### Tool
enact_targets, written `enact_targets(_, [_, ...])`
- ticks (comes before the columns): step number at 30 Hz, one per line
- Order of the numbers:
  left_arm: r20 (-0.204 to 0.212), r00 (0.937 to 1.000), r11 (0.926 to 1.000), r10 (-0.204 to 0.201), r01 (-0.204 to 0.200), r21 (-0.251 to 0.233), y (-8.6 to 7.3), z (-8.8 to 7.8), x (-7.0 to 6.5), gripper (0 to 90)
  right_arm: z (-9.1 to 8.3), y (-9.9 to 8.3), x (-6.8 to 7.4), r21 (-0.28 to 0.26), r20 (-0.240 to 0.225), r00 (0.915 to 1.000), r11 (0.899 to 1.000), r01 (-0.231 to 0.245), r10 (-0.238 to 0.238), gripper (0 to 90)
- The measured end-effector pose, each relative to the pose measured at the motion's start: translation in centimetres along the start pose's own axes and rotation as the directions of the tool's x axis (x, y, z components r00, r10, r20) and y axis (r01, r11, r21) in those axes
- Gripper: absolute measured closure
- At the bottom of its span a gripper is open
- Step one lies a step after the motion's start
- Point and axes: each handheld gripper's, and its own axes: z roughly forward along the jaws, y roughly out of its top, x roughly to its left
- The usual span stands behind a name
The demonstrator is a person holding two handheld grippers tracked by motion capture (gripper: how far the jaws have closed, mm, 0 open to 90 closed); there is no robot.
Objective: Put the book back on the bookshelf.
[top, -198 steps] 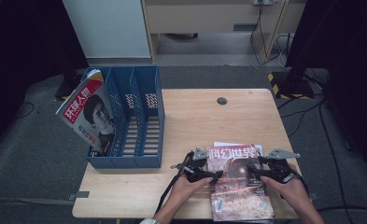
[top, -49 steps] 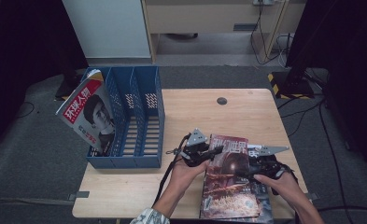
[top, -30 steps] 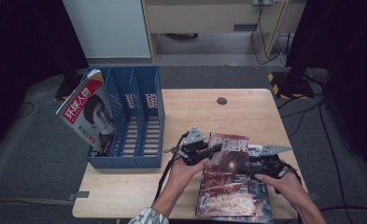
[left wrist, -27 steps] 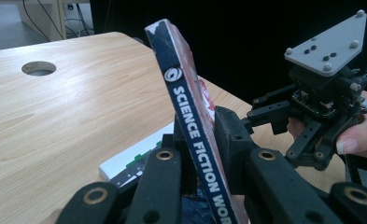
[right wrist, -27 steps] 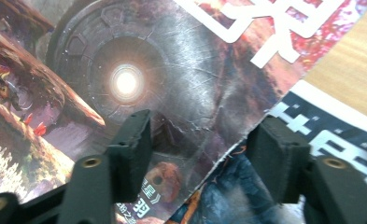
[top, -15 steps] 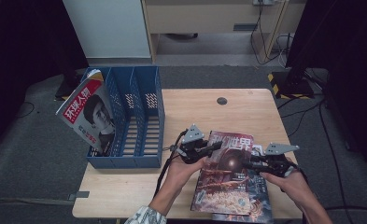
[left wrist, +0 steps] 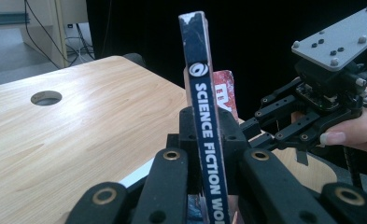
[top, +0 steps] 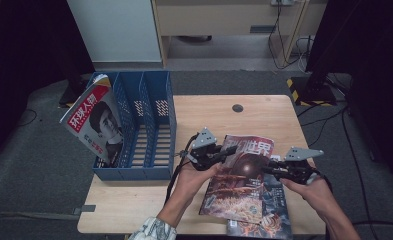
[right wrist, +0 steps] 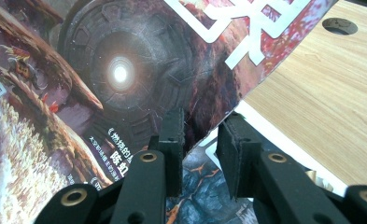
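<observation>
- While the science fiction magazine [top: 239, 185] hangs between both claws, we judge the step in hand to be lifting it clear of the second magazine [top: 276, 220] beneath it, probably to carry it to the blue file rack [top: 170, 125].
- The left claw [top: 228, 151] is clamped nearly shut on the spine near the top corner. In the left gripper view the spine stands upright between its jaws.
- The right claw [top: 270, 166] has just been closing its jaws, with the magazine's right edge between them. It looks to us to pinch that edge, one pad over the cover and one under.
- To do this well, we would keep both pinches firm and raise the two hands together, so the limp pages do not sag or twist.
- We would then tip the spine downward before swinging toward 9 o'clock, where the rack's free slots lie.
- A shallow bite on the right edge may slip, so we would move slowly.
- The magazine sits toward 5 o'clock on the worktop [top: 264, 115], tilted up off the lower copy, with the round cable hole [top: 237, 108] at its 12 o'clock.
- Its glossy cover shows a dark, reddish scene with a glowing circular gate and large white characters across the top. The navy spine reads "SCIENCE FICTION" in white.
- Another magazine [top: 91, 125], red-titled with a portrait, leans in the rack's far slot at 9 o'clock.
</observation>
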Motion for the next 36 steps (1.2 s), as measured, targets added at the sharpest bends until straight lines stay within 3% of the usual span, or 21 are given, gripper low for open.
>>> enact_targets(23, [-0.002, 0.9990, 0.9972, 0.045, -0.045, -0.060, 1.2, -1.3, -0.3, 83.9, -1.9, 2.7, 0.0, -0.029, 0.052, 0.9960, 0.997, 0.073, -0.072, 79.3])
enact_targets(36, [0.005, 0.9979, 0.9961, 0.065, -0.065, -0.060, 1.4, -2.1, -0.2, 82.9, -2.7, 3.8, 0.4, -0.029, 0.070, 0.9909, 0.993, 0.117, -0.115, 81.1])
